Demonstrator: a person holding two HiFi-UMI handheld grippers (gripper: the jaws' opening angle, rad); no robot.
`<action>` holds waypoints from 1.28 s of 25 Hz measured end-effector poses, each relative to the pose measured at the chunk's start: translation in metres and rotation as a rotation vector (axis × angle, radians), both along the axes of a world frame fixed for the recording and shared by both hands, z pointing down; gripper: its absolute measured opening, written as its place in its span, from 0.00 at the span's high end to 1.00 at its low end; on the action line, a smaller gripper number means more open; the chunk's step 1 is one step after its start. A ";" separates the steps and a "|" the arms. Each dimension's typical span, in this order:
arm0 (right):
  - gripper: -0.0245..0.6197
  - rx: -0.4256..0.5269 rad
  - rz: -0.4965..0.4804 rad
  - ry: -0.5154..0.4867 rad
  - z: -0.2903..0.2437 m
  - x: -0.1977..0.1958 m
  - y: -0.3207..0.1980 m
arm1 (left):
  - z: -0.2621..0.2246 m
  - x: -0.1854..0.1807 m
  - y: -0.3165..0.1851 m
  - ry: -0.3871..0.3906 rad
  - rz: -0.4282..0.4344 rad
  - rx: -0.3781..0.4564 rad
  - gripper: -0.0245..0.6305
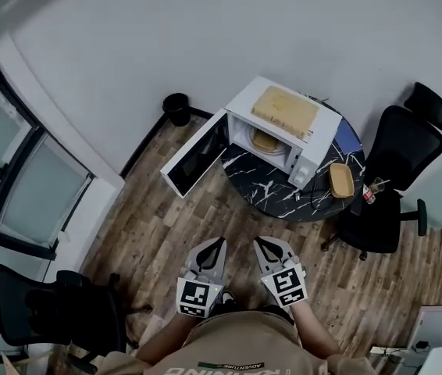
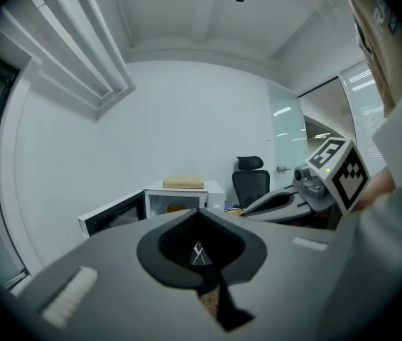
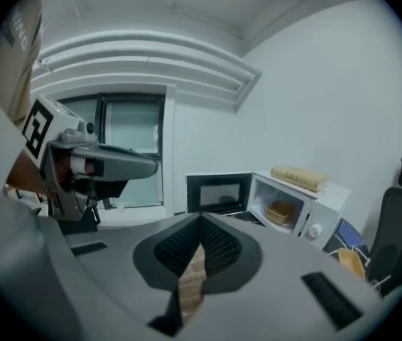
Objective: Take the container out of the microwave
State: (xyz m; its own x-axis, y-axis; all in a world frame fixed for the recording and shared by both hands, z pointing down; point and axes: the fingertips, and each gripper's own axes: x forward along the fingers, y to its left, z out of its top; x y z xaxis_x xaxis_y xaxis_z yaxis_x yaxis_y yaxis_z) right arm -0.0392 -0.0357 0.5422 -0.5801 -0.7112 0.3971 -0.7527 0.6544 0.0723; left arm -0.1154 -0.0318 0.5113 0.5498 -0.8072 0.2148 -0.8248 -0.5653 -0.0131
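A white microwave (image 1: 308, 148) stands on a round dark marble table (image 1: 272, 186) with its door (image 1: 195, 154) swung open to the left. A tan container (image 1: 265, 141) sits inside it; it also shows in the right gripper view as the container (image 3: 282, 212) inside the microwave (image 3: 322, 212). My left gripper (image 1: 215, 246) and right gripper (image 1: 264, 245) hover side by side over the wood floor, well short of the table, both shut and empty. From the left gripper (image 2: 199, 217) the microwave (image 2: 184, 199) lies far ahead. The right gripper (image 3: 201, 222) points left of it.
A flat tan slab (image 1: 285, 110) lies on top of the microwave. A second tan container (image 1: 341, 180) rests at the table's right edge. Black office chairs stand at right (image 1: 401, 151) and lower left (image 1: 49, 311). A black bin (image 1: 177, 108) sits by the wall.
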 end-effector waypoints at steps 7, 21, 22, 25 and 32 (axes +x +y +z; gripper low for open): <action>0.95 -0.114 0.088 -0.049 0.027 -0.004 -0.018 | 0.019 -0.023 -0.039 0.020 0.020 -0.045 0.96; 0.95 -0.118 0.053 -0.046 0.048 0.029 -0.131 | 0.027 0.004 -0.127 0.014 -0.036 -0.092 0.96; 0.95 -0.100 0.036 -0.046 0.044 0.031 -0.143 | 0.023 0.008 -0.139 0.004 -0.042 -0.084 0.96; 0.95 -0.097 0.014 -0.104 0.035 0.039 -0.177 | 0.008 0.021 -0.175 -0.030 -0.056 -0.060 0.96; 0.95 -0.133 0.031 -0.138 0.044 0.078 -0.249 | -0.005 0.058 -0.241 -0.069 -0.070 -0.034 0.96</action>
